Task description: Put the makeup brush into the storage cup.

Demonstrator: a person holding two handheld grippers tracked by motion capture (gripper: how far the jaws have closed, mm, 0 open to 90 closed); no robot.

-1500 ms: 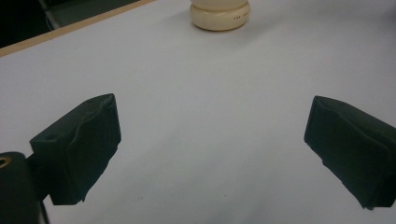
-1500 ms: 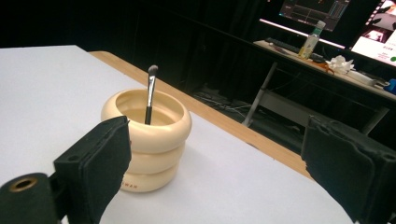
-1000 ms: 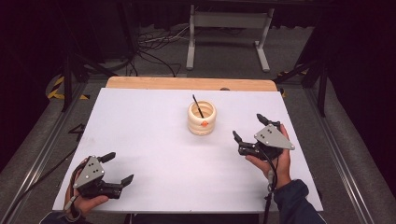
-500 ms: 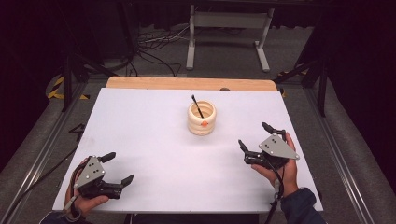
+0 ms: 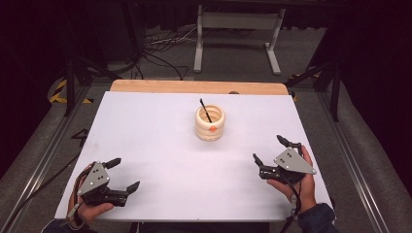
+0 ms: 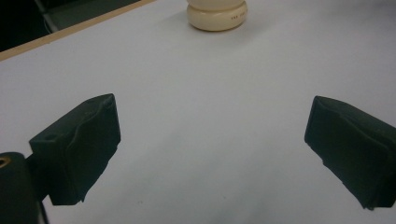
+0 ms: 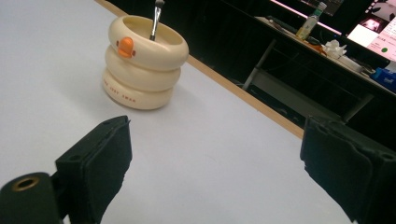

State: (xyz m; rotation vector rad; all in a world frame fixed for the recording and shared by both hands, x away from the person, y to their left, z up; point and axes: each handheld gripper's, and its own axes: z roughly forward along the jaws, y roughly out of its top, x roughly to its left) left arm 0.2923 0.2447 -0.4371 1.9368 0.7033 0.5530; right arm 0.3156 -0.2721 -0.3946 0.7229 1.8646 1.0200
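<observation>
A cream ringed cup (image 5: 210, 123) with an orange mark stands upright at the table's middle back, and a thin dark stick (image 5: 205, 110) leans inside it. The same cup (image 7: 141, 61) is ahead of the right jaws, with the stick (image 7: 156, 18) rising from it. Just its base (image 6: 217, 14) sits at the top of the left gripper view. My left gripper (image 5: 122, 175) rests open at the front left corner, nothing between its jaws. My right gripper (image 5: 270, 150) is open at the front right, held in a hand, well clear of the cup.
The white table (image 5: 145, 141) has a wooden strip (image 5: 194, 87) along its far edge. Beyond it stand a metal stand (image 5: 238, 29) and floor cables (image 5: 155, 48). A bench with a bottle (image 7: 310, 16) and clutter lies behind in the right gripper view.
My right gripper has drawn back toward the front right edge of the table, away from the cup. The left gripper has stayed where it was.
</observation>
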